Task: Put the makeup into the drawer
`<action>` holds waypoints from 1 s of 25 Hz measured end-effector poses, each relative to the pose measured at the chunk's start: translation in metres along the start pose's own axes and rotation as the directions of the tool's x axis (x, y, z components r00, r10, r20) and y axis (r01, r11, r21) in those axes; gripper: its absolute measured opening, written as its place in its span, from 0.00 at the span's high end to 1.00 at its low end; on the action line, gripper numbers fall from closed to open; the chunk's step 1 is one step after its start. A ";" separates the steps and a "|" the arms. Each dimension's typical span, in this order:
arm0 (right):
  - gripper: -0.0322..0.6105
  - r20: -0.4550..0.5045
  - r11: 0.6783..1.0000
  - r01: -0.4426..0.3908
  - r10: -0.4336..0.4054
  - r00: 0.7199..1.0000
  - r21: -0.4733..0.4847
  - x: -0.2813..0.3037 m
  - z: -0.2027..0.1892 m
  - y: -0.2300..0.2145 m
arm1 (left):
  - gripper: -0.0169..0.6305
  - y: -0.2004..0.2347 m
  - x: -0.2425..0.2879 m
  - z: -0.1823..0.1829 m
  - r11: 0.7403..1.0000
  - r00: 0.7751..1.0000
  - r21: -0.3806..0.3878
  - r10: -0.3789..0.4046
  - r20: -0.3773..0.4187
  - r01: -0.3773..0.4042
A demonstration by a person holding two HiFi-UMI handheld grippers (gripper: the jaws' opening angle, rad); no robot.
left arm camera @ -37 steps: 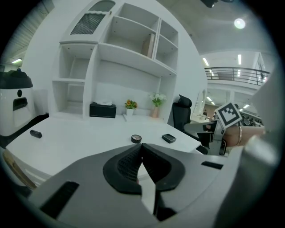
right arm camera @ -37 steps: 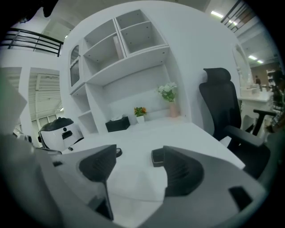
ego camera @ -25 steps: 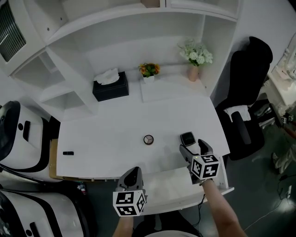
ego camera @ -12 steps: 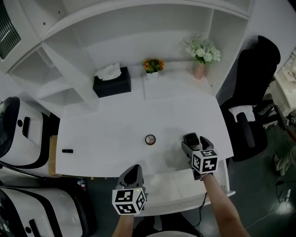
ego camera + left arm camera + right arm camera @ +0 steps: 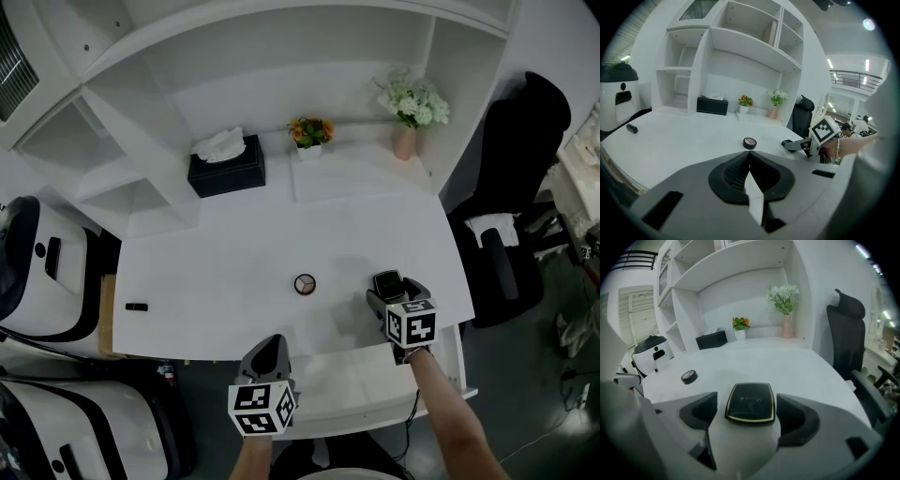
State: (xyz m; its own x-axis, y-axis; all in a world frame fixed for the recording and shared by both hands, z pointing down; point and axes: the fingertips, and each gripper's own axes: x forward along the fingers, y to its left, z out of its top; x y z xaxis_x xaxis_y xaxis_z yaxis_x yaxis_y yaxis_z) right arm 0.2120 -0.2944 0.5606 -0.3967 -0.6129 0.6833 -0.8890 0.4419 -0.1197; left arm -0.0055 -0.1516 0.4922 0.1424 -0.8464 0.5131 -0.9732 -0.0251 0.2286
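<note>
The black rectangular compact (image 5: 751, 401) lies flat on the white counter (image 5: 225, 272), squarely between the jaws of the right gripper (image 5: 396, 292). Those jaws stand apart, one on each side of the compact with a little bare counter showing on both sides, so they do not yet touch it. The left gripper (image 5: 749, 154) has its jaws pressed together with nothing between them, and it hangs in front of the counter's near edge, well left of the compact.

There are two makeup items. The second is a small round compact (image 5: 304, 283) on the counter to the left of the rectangular compact and well apart from it. One drawer (image 5: 342, 380) stands pulled open under the counter edge, just nearer than the rectangular compact. Far behind the compact stand two flower pots, an orange one (image 5: 309, 133) and a white bunch in a pink vase (image 5: 411, 103), plus one black tissue box (image 5: 226, 169).

Against a second ago, the right gripper has come forward so that the compact sits deeper between its jaws. The left gripper and the round compact lie as they did.
</note>
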 end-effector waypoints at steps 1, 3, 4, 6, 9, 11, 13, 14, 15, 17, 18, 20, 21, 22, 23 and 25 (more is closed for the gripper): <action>0.36 -0.008 1.000 0.012 -0.012 1.000 0.002 0.001 0.000 -0.001 | 0.97 0.000 0.000 0.000 1.000 1.000 0.000 0.002 -0.001 -0.002; 0.36 -0.025 0.999 0.035 -0.035 0.999 0.006 0.002 -0.001 -0.004 | 0.97 0.002 -0.001 -0.001 1.000 1.000 -0.002 0.006 -0.004 -0.006; 0.36 -0.034 0.999 0.046 -0.046 0.998 0.008 0.003 -0.002 -0.006 | 0.97 0.003 -0.001 -0.002 1.000 1.000 -0.002 0.008 -0.004 -0.008; 0.36 -0.045 0.997 0.071 -0.071 0.996 0.003 0.005 -0.002 -0.008 | 0.97 0.004 -0.001 -0.003 1.000 1.000 -0.004 0.012 -0.004 -0.012; 0.40 -0.045 0.995 0.099 -0.100 0.994 -0.006 0.005 -0.002 -0.011 | 0.97 0.006 -0.003 -0.003 1.000 1.000 -0.005 0.014 -0.003 -0.014; 0.43 -0.043 0.995 0.101 -0.101 0.994 -0.002 0.004 -0.002 -0.012 | 0.97 0.008 -0.004 -0.003 1.000 1.000 -0.006 0.015 -0.003 -0.015; 0.44 -0.041 0.995 0.099 -0.099 0.994 -0.004 0.004 -0.002 -0.011 | 0.97 0.009 -0.007 -0.005 1.000 1.000 -0.005 0.015 -0.003 -0.015; 0.44 -0.037 0.995 0.098 -0.098 0.994 -0.008 0.003 -0.002 -0.010 | 0.97 0.009 -0.008 -0.005 1.000 1.000 -0.006 0.015 -0.004 -0.015; 0.44 -0.031 0.995 0.096 -0.096 0.995 -0.013 0.002 -0.002 -0.009 | 0.97 0.010 -0.010 -0.006 1.000 1.000 -0.006 0.015 -0.004 -0.015; 0.44 -0.014 0.996 0.091 -0.091 0.996 -0.005 -0.001 -0.001 -0.008 | 0.97 0.011 -0.013 -0.007 1.000 1.000 -0.005 0.015 -0.003 -0.015; 0.44 -0.008 0.996 0.086 -0.086 0.996 0.009 -0.003 -0.002 -0.007 | 0.97 0.011 -0.014 -0.007 1.000 1.000 -0.004 0.014 -0.003 -0.014; 0.44 -0.001 0.997 0.076 -0.076 0.997 0.033 -0.009 -0.004 -0.004 | 0.97 0.012 -0.017 -0.008 1.000 1.000 -0.002 0.010 -0.002 -0.010; 0.44 0.003 0.997 0.072 -0.072 0.997 0.038 -0.013 -0.005 -0.001 | 0.97 0.013 -0.018 -0.009 1.000 1.000 0.000 0.008 -0.002 -0.008; 0.44 0.008 0.997 0.069 -0.070 0.998 0.042 -0.018 -0.007 0.001 | 0.97 0.012 -0.020 -0.009 1.000 1.000 0.001 0.005 -0.001 -0.005; 0.44 0.015 0.997 0.067 -0.068 0.998 0.047 -0.024 -0.008 0.003 | 0.97 0.012 -0.021 -0.009 1.000 1.000 0.002 0.001 0.000 -0.001; 0.44 0.032 0.996 0.062 -0.064 0.997 0.059 -0.038 -0.011 0.007 | 0.97 0.009 -0.023 -0.009 1.000 1.000 0.006 -0.012 0.002 0.012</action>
State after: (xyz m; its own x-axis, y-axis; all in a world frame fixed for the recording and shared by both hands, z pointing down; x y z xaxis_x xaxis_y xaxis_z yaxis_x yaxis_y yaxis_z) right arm 0.2233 -0.2609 0.5413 -0.3457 -0.6607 0.6662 -0.9240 0.3633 -0.1192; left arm -0.0163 -0.1277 0.4902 0.1533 -0.8472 0.5087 -0.9726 -0.0382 0.2295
